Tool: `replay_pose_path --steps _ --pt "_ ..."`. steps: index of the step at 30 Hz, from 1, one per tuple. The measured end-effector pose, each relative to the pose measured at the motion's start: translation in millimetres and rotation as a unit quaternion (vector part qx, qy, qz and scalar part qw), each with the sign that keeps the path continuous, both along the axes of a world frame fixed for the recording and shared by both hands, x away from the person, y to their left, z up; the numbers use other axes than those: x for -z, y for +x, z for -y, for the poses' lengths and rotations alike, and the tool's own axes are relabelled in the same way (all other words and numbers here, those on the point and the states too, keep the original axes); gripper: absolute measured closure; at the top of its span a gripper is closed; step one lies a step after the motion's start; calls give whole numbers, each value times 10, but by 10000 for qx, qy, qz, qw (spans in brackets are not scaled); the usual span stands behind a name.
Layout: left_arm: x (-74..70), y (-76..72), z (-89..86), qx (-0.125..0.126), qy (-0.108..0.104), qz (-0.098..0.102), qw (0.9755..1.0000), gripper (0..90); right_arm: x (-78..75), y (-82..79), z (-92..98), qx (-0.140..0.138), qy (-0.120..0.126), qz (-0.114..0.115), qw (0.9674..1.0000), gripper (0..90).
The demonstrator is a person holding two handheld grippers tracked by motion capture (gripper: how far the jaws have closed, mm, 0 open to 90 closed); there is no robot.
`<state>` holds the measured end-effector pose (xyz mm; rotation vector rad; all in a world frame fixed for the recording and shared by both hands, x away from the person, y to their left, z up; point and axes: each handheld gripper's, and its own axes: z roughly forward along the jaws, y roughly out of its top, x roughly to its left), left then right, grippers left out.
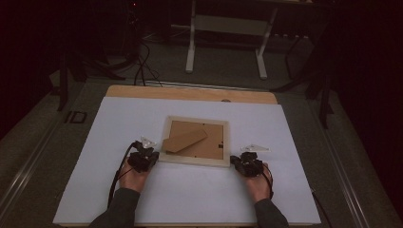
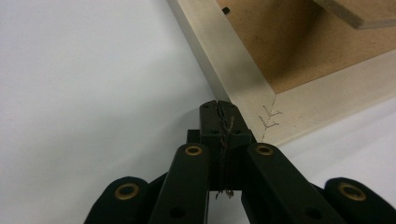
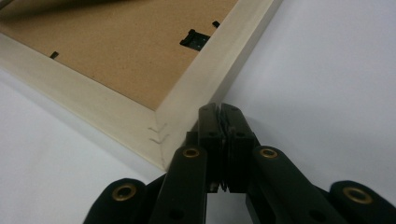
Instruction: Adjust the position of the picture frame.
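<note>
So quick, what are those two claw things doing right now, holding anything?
Left gripper: closed, empty, tip at the picture frame's corner.
Right gripper: closed, empty, at the frame's other near corner.

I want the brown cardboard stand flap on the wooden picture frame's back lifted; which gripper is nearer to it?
Left. The left gripper sits at the frame's near-left corner, close to the flap's lower end; the right gripper sits at the near-right corner, farther away.

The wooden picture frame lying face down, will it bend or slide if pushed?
The pale wooden picture frame looks stiff, with stapled corners, so it probably won't bend. Lying flat on the smooth white table, it would likely slide, not tip.
</note>
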<state>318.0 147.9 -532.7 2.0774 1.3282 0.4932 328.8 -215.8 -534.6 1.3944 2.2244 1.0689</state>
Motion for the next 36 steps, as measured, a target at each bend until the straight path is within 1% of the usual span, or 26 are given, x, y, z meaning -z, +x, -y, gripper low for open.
replay_pose_path --steps 2,7,8,9,11,12,14,17,21,24,25,27,31,32,34,36 --pt "2 -14 22 -16 -22 3 10000 900 0 3 6 23 -21 20 10000 878" --pt "3 -27 48 -13 -169 -59 9998 900 -6 25 65 142 69 -12 9999 878" --pt "6 -19 38 -70 -302 -104 9995 900 -8 27 69 152 87 -17 9998 878" --pt "6 -11 23 -72 -373 -150 9992 900 -9 30 69 149 83 -5 9999 878" --pt "14 24 -19 -116 -649 -263 9975 899 -8 36 65 150 66 1 9999 878" --pt "18 38 -31 -144 -734 -292 9968 899 -6 44 65 158 57 0 9999 878" --pt "22 62 -35 -236 -853 -336 9955 899 -1 61 61 192 69 -21 9998 879" --pt "27 99 -35 -333 -949 -360 9943 899 13 83 71 228 153 -78 9996 880" --pt "27 106 -20 -398 -932 -342 9943 899 27 98 84 224 197 -122 9995 881" --pt "19 86 26 -421 -806 -294 9954 900 27 118 91 210 222 -137 9994 894" --pt "14 75 49 -391 -764 -297 9959 900 27 123 93 231 211 -131 9994 897" --pt "13 62 83 -363 -765 -304 9959 900 22 133 118 276 190 -142 9993 898" --pt "16 24 146 -322 -741 -277 9964 900 19 150 187 333 258 -216 9989 900" --pt "14 -8 194 -307 -697 -257 9968 900 18 154 205 333 266 -224 9988 900" --pt "10 -27 204 -309 -669 -265 9969 900 19 161 250 363 320 -260 9985 900" --pt "8 -39 186 -257 -701 -307 9967 900 16 153 237 395 289 -254 9985 900"
